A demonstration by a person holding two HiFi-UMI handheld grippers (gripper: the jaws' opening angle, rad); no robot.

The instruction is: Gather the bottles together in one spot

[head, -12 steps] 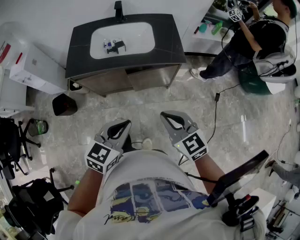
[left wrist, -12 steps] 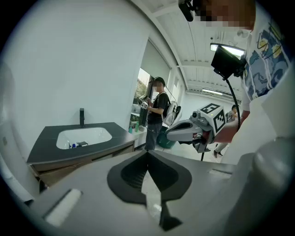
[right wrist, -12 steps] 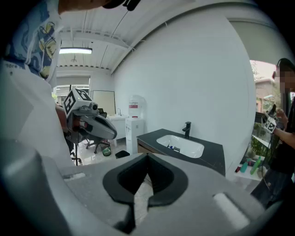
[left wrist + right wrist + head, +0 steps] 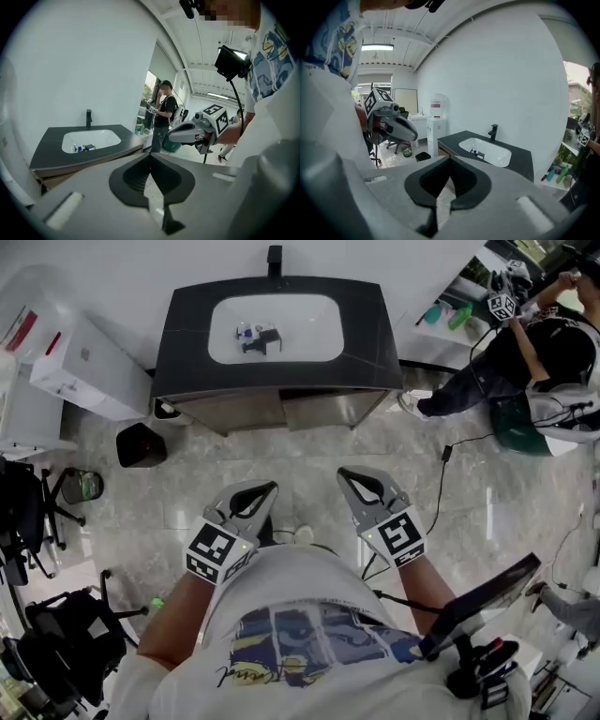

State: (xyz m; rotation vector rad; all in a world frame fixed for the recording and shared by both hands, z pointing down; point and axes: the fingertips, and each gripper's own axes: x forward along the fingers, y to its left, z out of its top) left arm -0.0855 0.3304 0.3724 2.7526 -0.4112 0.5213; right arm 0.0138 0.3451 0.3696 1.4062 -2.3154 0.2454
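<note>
Head view: the left tool (image 4: 265,491) and right tool (image 4: 349,476) sit side by side over the floor, both pressed together and empty. The bottles (image 4: 255,336) lie in the sink (image 4: 309,315) of the dark bench (image 4: 375,334), well ahead of both tools.

Left gripper view: the bench is ahead to the left. A second person (image 4: 164,112) stands beyond its right end.

Right gripper view: only here a ceiling light (image 4: 377,47) shows, ahead and to the left. The bottle labels are too small to read.
</note>
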